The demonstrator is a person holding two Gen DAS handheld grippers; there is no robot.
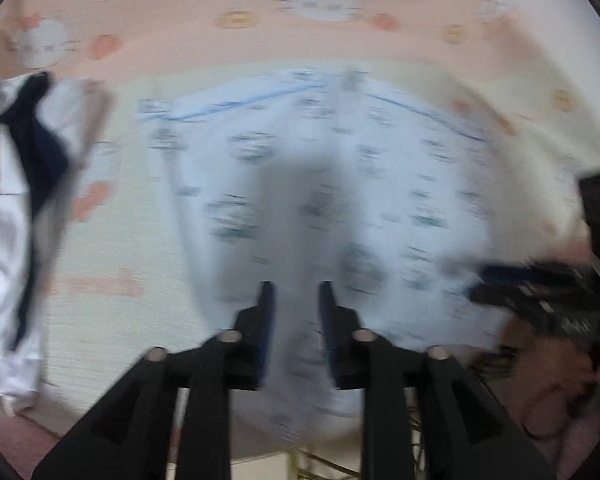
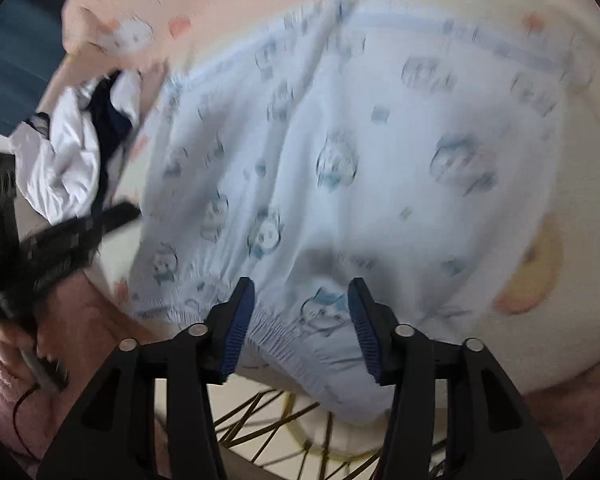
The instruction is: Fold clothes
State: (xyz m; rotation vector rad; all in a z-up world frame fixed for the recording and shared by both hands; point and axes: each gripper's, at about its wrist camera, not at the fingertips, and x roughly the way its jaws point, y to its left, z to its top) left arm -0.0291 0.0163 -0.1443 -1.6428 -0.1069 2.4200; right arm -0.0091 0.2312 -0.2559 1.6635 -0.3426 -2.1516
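A pale blue garment with small animal prints [image 1: 320, 184] lies spread on a cat-print sheet; in the right wrist view [image 2: 340, 152] its gathered elastic hem hangs over the near edge. My left gripper [image 1: 296, 296] is open just above the cloth, holding nothing. My right gripper [image 2: 302, 300] is open with its jaws either side of the elastic hem, which lies between them ungripped. The right gripper also shows at the right edge of the left wrist view [image 1: 540, 292]. Both views are blurred by motion.
A crumpled white and navy garment [image 1: 16, 200] lies to the left, also in the right wrist view [image 2: 76, 152]. The pink and cream cat-print sheet [image 1: 180, 8] covers the surface. A wire frame [image 2: 284, 420] shows below the near edge.
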